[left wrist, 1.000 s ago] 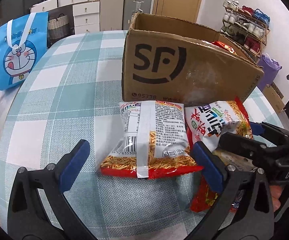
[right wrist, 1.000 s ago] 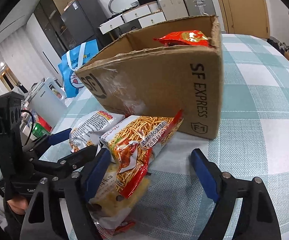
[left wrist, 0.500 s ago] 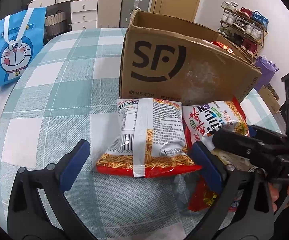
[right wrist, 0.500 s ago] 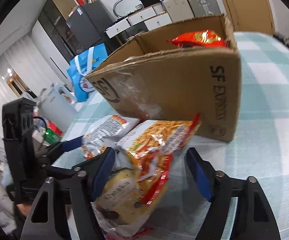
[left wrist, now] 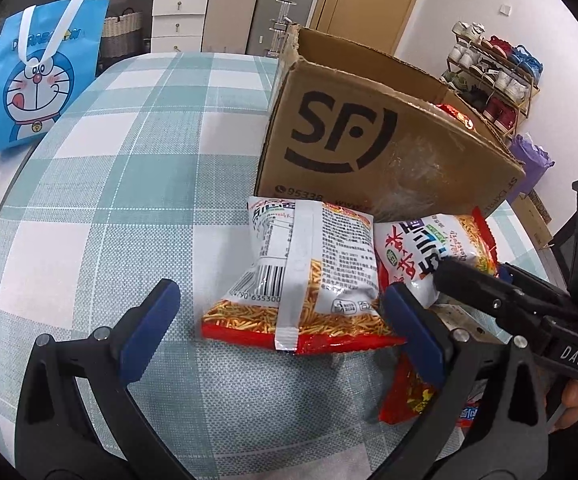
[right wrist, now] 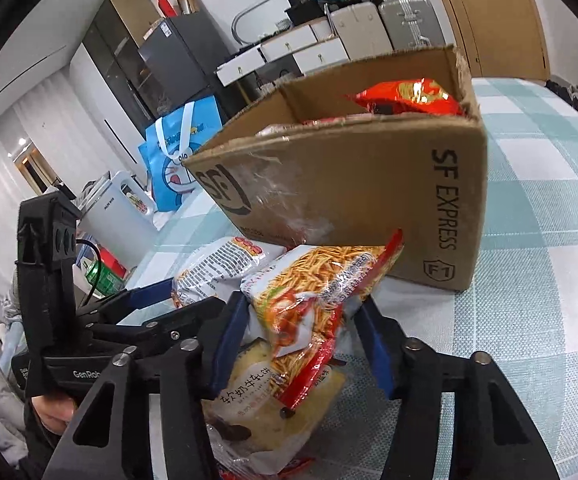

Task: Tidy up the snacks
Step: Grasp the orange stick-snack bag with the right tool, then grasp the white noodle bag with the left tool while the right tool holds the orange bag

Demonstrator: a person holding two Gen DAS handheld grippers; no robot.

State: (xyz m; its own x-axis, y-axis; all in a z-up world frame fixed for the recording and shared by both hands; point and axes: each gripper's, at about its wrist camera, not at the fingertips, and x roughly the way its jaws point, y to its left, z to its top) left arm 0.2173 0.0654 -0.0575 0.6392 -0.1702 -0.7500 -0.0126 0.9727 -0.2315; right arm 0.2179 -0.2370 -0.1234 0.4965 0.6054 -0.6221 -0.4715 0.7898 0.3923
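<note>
The checked desk (left wrist: 137, 184) carries a cardboard box (right wrist: 353, 192), open at the top, in which a red snack packet (right wrist: 405, 98) is already lodged at the far corner. Just in front of the box two noodle-snack bags lie side by side, touching.

The face-up bag (right wrist: 309, 296) is clamped across its middle by the right tool (right wrist: 305, 340); the foil is pinched and creased between the blue pads. Its long axis runs from the tool toward the box, the far red seam reaching the box's near wall and the near end drooping over a pale bread packet (right wrist: 273, 412) beneath. For the step to be done well, the grip is probably best kept firm but not crushing, and the bag raised clear of the packet below before it is carried over the rim.

The back-up bag (left wrist: 313, 276) rests flat, barcode showing, its long axis likewise pointed at the box, red hem nearest the camera. It is framed, not touched, by the left tool (left wrist: 281, 320), whose fingers stand wide apart.
</note>
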